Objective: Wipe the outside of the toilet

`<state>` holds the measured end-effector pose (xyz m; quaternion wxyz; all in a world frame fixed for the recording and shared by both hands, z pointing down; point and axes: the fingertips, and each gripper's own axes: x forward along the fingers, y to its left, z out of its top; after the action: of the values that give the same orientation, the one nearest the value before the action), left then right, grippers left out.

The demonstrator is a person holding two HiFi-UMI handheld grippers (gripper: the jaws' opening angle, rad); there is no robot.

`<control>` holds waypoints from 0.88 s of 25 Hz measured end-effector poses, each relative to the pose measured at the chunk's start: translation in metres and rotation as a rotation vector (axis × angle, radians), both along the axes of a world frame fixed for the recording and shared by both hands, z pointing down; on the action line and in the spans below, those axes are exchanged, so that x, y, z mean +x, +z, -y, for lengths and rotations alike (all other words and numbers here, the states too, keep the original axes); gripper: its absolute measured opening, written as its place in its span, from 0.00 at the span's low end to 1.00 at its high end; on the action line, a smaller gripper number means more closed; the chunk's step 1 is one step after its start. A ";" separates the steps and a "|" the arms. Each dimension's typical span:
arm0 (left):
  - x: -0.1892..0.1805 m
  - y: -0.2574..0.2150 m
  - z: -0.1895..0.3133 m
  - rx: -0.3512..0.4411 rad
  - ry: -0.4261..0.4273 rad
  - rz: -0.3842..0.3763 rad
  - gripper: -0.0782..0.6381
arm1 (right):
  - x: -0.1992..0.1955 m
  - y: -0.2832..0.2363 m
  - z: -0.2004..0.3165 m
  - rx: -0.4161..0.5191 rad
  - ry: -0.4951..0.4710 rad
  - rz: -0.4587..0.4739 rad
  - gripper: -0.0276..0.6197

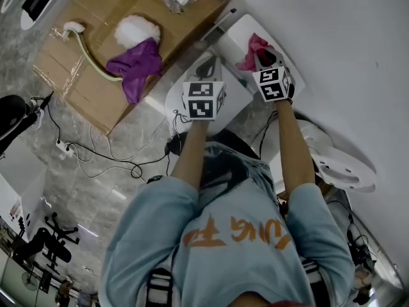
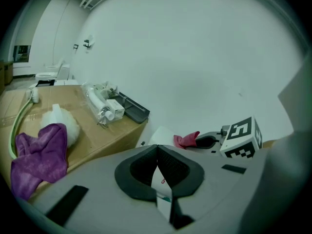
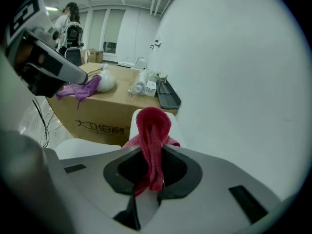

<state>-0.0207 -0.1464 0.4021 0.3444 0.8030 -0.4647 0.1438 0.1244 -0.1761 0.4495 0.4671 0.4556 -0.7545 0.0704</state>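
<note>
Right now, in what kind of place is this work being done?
Probably an open workroom or test hall, not a real bathroom: the toilet stands beside a cardboard box, and loose cables run over the floor.
</note>
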 end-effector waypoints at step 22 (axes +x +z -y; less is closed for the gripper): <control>0.048 -0.001 -0.005 0.001 0.150 0.002 0.15 | 0.043 0.012 -0.078 -0.069 0.121 0.201 0.18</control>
<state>0.0274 -0.1412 0.4015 0.3318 0.8356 -0.4037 0.1696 0.1676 -0.0976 0.4611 0.3994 0.4747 -0.7657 0.1698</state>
